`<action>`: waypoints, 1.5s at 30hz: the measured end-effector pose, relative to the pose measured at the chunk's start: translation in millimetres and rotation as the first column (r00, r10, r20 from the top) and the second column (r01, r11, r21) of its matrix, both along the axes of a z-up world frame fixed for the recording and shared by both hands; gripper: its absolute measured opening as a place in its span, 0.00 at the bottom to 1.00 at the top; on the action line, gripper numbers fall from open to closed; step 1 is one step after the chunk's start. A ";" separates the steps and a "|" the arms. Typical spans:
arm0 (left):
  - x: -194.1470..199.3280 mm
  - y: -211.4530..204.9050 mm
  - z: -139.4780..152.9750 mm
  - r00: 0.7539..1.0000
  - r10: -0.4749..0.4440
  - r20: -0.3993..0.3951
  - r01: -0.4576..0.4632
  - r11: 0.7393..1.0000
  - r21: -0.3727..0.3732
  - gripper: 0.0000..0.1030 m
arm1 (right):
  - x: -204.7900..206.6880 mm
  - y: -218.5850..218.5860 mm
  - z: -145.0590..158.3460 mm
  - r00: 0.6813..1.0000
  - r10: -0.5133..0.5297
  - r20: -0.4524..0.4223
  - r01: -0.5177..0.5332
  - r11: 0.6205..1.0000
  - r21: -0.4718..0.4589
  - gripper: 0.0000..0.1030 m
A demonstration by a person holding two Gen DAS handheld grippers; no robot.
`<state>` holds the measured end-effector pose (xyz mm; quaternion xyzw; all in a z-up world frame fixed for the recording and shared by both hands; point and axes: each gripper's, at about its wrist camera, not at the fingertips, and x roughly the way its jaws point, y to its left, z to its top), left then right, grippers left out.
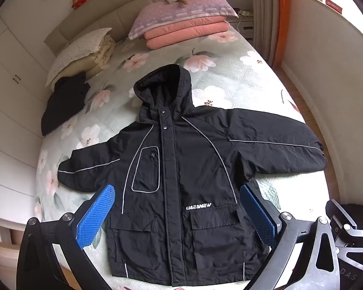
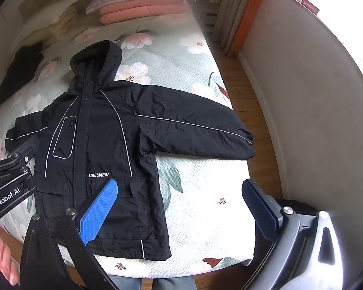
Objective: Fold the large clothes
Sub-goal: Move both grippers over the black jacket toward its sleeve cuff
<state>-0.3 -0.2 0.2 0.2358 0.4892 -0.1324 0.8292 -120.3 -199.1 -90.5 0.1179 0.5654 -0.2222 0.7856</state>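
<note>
The left gripper (image 1: 177,213) hangs above the lower half of the jacket with its jaws spread wide and nothing between them; its blue ribbed pads (image 1: 96,217) frame the chest logo and the two flap pockets. The right gripper (image 2: 181,210) is likewise wide open and holds nothing, one pad over the jacket's hem side and the other out past the bed's edge. In the right wrist view the left gripper's black linkage shows at the left border, above the fingers of a hand (image 2: 2,253). The black hooded jacket (image 1: 181,181) lies face up, zipped, flat on the bed (image 1: 230,77), hood pointing toward the headboard, both sleeves stretched out sideways, one of them reaching the bed's edge. The bed is covered by a pale green quilted spread with large pink and white flowers. Farther up it, a second dark garment (image 1: 65,101) lies crumpled near a stack of cream bedding topped by a pillow (image 1: 79,50). Beside that, folded pink blankets (image 1: 188,31) carry a lilac pillow. White cupboard doors (image 1: 9,96) line one side of the room; on the other, a wooden floor (image 2: 249,91) runs along a plain wall under a bright window, with an orange curtain (image 1: 282,12) in the corner.
</note>
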 end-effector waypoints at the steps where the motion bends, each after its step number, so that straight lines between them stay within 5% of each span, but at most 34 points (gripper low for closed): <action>1: -0.1 0.1 0.0 1.000 0.002 -0.003 -0.002 1.000 -0.002 1.00 | -0.2 -0.5 0.3 1.000 0.000 0.001 0.000 1.000 -0.001 1.00; 32: -23.3 -6.4 12.9 1.000 0.027 0.014 -0.026 0.999 -0.021 1.00 | -20.0 -15.2 8.9 0.998 0.022 0.054 -0.022 1.000 -0.002 1.00; 45: -32.5 12.8 16.8 0.994 -0.106 -0.032 0.101 0.986 -0.130 1.00 | -45.9 1.7 32.9 0.992 -0.090 0.090 0.096 0.993 -0.064 1.00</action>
